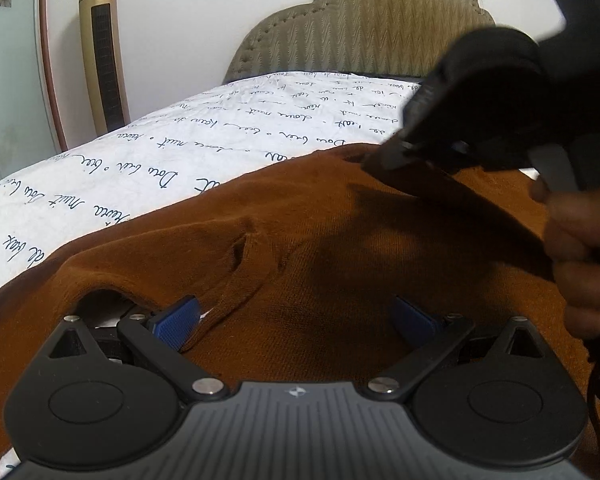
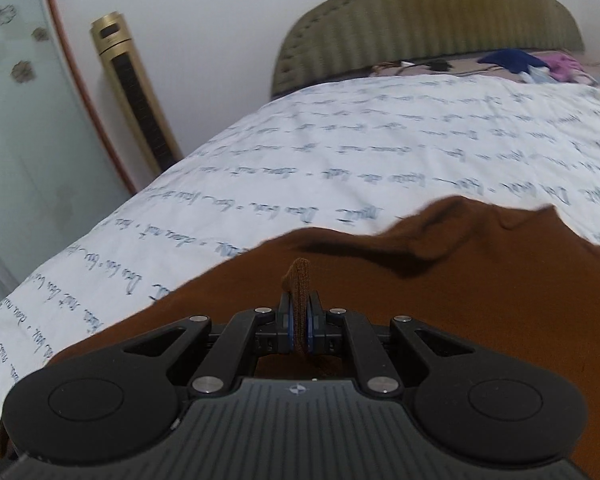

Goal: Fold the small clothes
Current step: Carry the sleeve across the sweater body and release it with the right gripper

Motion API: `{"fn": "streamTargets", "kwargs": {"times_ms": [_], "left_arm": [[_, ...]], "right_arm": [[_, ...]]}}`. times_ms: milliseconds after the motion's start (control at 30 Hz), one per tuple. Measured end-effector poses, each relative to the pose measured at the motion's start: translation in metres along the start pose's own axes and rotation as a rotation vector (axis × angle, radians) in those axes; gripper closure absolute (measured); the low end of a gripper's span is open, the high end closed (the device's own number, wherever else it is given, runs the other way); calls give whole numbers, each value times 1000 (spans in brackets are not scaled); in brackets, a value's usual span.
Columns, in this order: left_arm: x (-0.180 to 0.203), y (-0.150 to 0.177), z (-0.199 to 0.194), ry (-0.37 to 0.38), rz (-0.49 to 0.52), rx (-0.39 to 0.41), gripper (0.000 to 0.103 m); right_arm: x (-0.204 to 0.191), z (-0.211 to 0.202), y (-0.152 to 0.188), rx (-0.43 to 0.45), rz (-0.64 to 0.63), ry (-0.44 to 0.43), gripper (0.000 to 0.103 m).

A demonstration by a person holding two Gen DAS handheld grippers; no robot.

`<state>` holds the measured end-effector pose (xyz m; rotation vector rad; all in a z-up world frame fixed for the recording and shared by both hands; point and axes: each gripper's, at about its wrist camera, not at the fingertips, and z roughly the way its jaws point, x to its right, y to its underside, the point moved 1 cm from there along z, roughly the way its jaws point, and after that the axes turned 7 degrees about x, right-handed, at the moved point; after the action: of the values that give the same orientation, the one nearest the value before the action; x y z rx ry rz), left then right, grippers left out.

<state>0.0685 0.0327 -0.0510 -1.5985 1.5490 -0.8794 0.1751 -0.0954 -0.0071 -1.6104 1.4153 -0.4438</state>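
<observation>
A rust-brown knitted garment [image 1: 320,240] lies spread on a white bedsheet [image 1: 180,136] printed with handwriting. My left gripper [image 1: 296,320] rests low on the garment, its blue pads [image 1: 176,320] wide apart with cloth bulging between them, not pinched. My right gripper [image 2: 299,320] is shut on a narrow fold of the brown garment [image 2: 460,300], which sticks up between its pads. In the left wrist view the right gripper [image 1: 384,158] hangs above the garment's far right part with a stretch of cloth lifted under it, and a person's hand [image 1: 580,264] holds its grip.
A padded olive headboard [image 2: 420,12] closes the far end of the bed, with a pile of other clothes [image 2: 532,64] in front of it. A gold tower fan [image 2: 136,96] and a frosted glass door [image 2: 20,120] stand to the left of the bed.
</observation>
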Motion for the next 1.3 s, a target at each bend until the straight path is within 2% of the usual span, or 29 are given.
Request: {"fn": "streamTargets", "kwargs": {"times_ms": [200, 333, 400, 433, 467, 567, 700, 800, 867, 967, 1000, 1033, 1133, 1200, 1300], "left_arm": [[0, 0, 0, 0, 0, 0, 0], [0, 1, 0, -1, 3, -5, 0], [2, 1, 1, 2, 11, -6, 0], [2, 1, 0, 2, 11, -2, 0], [1, 1, 0, 3, 9, -2, 0], [0, 1, 0, 7, 0, -6, 0], [2, 1, 0, -1, 8, -5, 0], [2, 1, 0, -4, 14, -5, 0], [1, 2, 0, -2, 12, -6, 0], [0, 2, 0, 0, 8, -7, 0], [0, 2, 0, 0, 8, -7, 0], [1, 2, 0, -1, 9, -7, 0], [2, 2, -1, -4, 14, -5, 0], [3, 2, -1, -6, 17, -5, 0], [2, 2, 0, -8, 20, -6, 0]], "right_arm": [[-22, 10, -7, -20, 0, -79, 91], [-38, 18, -5, -64, -56, -108, 88], [-35, 22, -2, -88, -33, -110, 72], [-30, 21, -2, -91, -9, -110, 56], [-24, 16, -3, -80, 22, -119, 51], [-6, -10, -11, -19, 57, -137, 51], [23, -41, -5, -8, 62, -23, 51], [39, -41, 17, -89, 48, 47, 41], [48, -36, 33, -126, 26, 90, 41], [48, -47, 43, -75, -1, 133, 40], [48, -55, 45, -43, 5, 154, 36], [47, -65, 47, -5, 4, 176, 27], [42, -89, 60, 75, -63, 268, 10], [41, -96, 71, 68, -130, 344, 6], [47, -96, 89, 31, -197, 380, 0]]}}
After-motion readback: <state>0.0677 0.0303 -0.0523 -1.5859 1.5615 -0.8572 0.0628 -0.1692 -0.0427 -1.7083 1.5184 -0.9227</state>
